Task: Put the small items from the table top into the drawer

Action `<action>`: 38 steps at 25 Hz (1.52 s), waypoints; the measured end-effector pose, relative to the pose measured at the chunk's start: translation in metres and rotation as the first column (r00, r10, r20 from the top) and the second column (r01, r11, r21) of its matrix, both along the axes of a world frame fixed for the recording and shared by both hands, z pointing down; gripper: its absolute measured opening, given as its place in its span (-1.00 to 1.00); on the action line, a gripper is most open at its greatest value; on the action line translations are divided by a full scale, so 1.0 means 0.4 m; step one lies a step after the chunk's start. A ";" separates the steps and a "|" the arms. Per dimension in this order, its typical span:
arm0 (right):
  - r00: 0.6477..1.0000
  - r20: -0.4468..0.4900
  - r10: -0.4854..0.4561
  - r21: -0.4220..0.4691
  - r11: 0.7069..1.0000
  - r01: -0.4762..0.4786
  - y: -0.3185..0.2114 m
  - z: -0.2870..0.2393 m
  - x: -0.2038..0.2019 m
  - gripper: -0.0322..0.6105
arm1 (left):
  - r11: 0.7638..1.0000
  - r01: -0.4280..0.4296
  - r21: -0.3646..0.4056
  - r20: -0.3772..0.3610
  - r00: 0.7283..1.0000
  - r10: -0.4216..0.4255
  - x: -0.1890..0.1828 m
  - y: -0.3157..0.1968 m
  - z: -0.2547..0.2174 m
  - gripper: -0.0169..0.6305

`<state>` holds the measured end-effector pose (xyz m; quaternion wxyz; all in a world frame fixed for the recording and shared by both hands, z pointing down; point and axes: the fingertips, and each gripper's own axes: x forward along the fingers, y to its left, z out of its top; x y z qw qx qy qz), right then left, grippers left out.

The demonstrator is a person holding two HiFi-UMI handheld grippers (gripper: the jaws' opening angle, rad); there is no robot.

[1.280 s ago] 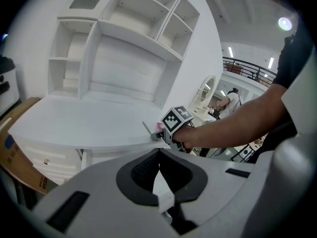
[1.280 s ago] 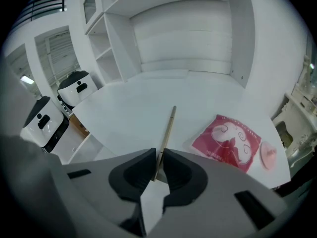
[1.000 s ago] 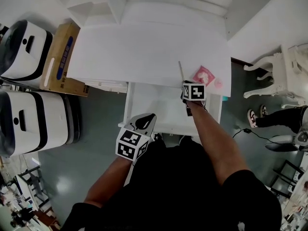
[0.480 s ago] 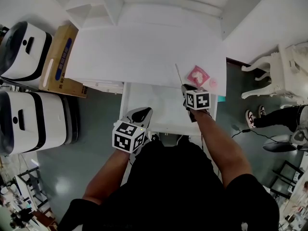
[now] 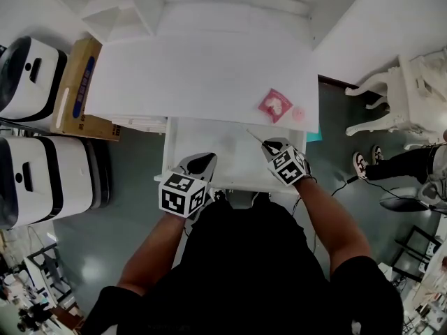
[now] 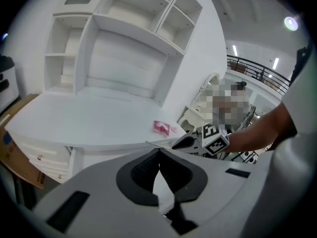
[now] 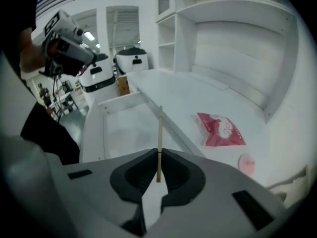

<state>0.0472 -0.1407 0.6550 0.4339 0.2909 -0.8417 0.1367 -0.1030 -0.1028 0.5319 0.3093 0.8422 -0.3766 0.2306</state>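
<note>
Pulled back from the table edge since a second ago, the right gripper (image 5: 268,144) now hangs over the open drawer (image 5: 220,149), and the thin wooden stick (image 5: 254,136) has left the white table top (image 5: 202,68) with it. The left gripper has barely shifted.

At far left stand two white-and-black machines (image 5: 28,68), with a cardboard box (image 5: 75,89) between them and the table. The left gripper (image 5: 204,161) hovers at the drawer's front left; in its own view its jaws meet at the tips with nothing between them. The drawer juts out below the table's front edge, and its white floor shows bare.

Over the drawer's right part, the right gripper's jaws are pinched together on the lower end of the stick, which rises straight out of the pads in the right gripper view (image 7: 159,133) and points towards the table's front edge.

Further right on the table top lies a pink packet (image 5: 274,105), flat, near the front right corner. A small pink disc (image 5: 299,114) lies just beside it, closer to the corner. Off the table's right side stands a white chair (image 5: 401,96).
</note>
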 end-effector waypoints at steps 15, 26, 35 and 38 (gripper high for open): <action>0.959 -0.240 -0.149 -0.122 0.985 0.123 -0.007 0.283 0.069 -0.76 | 0.995 0.085 -0.055 0.046 0.996 -0.083 -0.001 0.050 0.015 -0.92; 0.952 -0.258 -0.166 -0.177 0.977 0.123 -0.017 0.355 0.086 -0.76 | 0.988 0.137 -0.064 0.076 0.988 -0.133 -0.009 0.048 0.008 -0.92; 0.942 -0.287 -0.177 -0.190 0.974 0.125 -0.015 0.375 0.096 -0.76 | 0.986 0.152 -0.071 0.079 0.986 -0.146 -0.017 0.057 0.010 -0.92; 0.945 -0.281 -0.166 -0.198 0.974 0.112 -0.016 0.378 0.097 -0.76 | 0.986 0.151 -0.066 0.073 0.987 -0.146 -0.016 0.053 0.004 -0.92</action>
